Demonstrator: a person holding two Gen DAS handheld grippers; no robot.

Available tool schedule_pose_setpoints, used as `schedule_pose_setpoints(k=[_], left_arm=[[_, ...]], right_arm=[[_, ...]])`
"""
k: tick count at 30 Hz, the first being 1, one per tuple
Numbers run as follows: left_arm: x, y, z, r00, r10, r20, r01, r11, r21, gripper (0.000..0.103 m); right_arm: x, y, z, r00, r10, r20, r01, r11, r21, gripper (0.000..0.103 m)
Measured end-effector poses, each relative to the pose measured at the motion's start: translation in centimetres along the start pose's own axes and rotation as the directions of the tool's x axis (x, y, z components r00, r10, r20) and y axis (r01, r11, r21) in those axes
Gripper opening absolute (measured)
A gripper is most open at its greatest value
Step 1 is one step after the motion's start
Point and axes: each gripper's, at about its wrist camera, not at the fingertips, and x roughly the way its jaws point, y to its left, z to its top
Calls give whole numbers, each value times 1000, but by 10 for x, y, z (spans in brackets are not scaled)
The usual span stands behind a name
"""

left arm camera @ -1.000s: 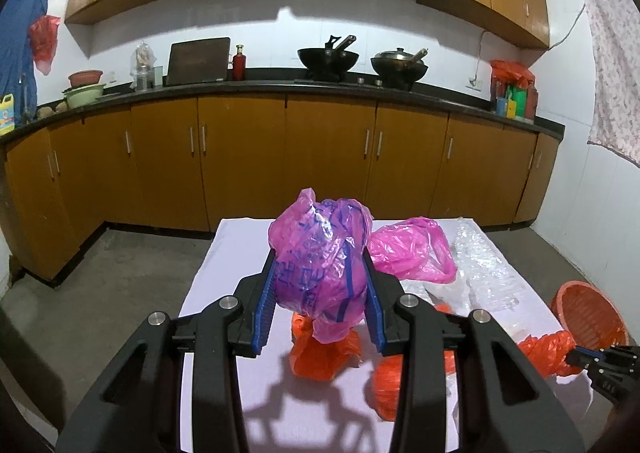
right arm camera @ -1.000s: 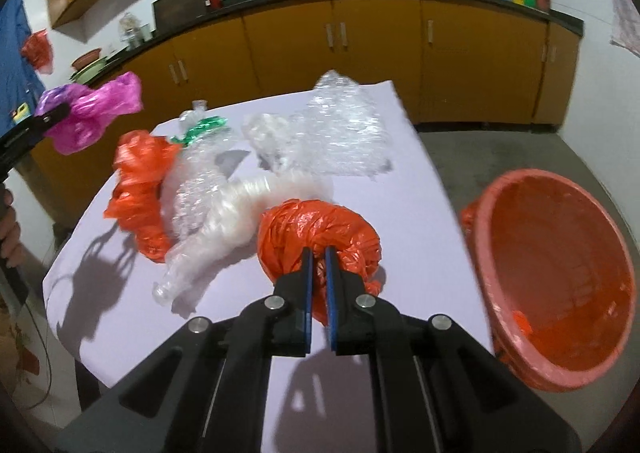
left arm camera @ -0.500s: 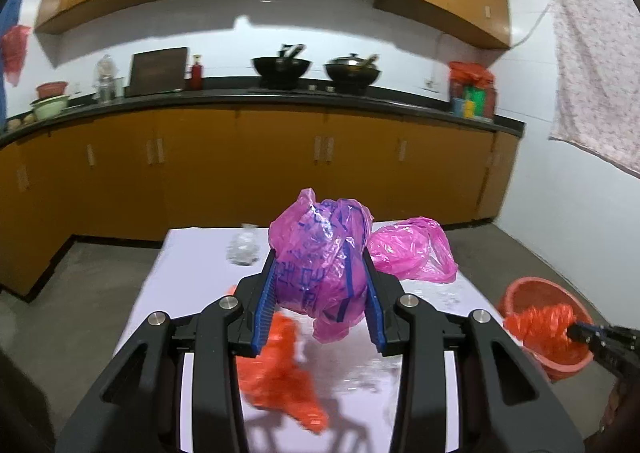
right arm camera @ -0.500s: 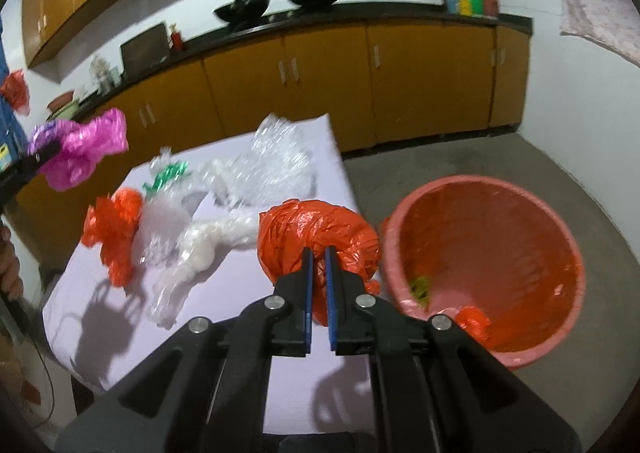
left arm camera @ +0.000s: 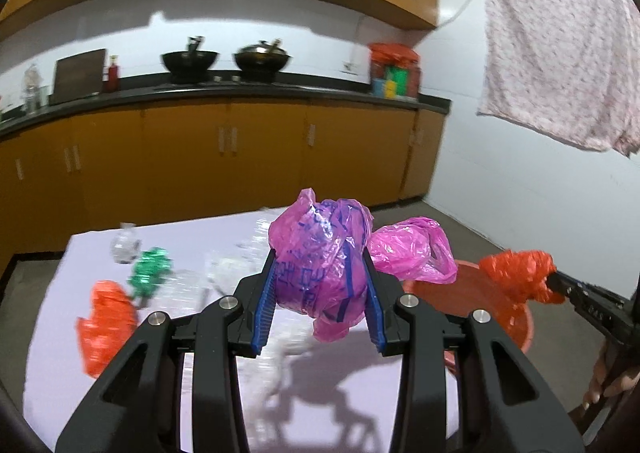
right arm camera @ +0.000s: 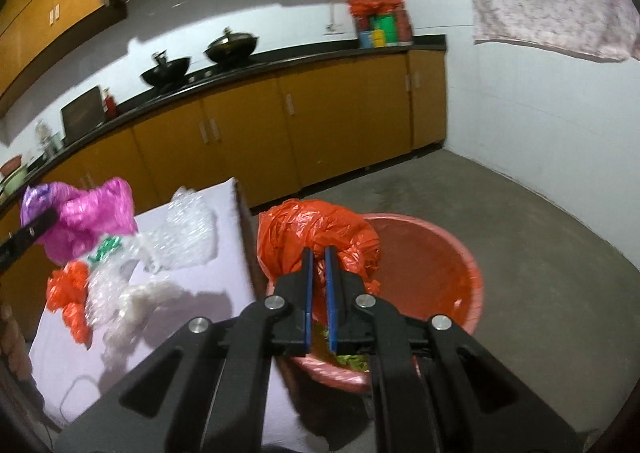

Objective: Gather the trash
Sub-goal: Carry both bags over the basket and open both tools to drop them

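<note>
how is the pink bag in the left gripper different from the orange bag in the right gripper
The pink bag is pink-purple with blue print; the orange bag is plain orange. The left gripper holds the pink bag's bulk between wide-set jaws; the right gripper pinches the orange bag with jaws nearly closed. The pink bag hangs over the table, the orange one over the red basket. Both are crumpled plastic.

The worktop [right arm camera: 208, 293] stands before the cabinets [right arm camera: 328, 125], with the basin [right arm camera: 460, 261] on the floor just beside its right edge. The right tool [right arm camera: 316, 257] grips a bag [right arm camera: 316, 233] above the basin, which holds what seem to be scraps [right arm camera: 348, 359]. The left tool [left arm camera: 320, 285] clamps another bag [left arm camera: 320, 253] over the worktop, where crumpled wrappers [right arm camera: 176, 241] lie.
</note>
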Motion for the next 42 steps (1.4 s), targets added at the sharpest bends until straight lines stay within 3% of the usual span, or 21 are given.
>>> schedule_pose_setpoints(k=[17, 42], left_arm=[[57, -83, -14, 990, -112, -88, 118, 991, 63, 39], [112, -126, -27, 971, -174, -162, 191, 976, 101, 39]], right_arm=[[9, -40, 7, 995, -80, 55, 76, 995, 64, 7], [34, -62, 14, 992, -103, 74, 94, 989, 116, 7]])
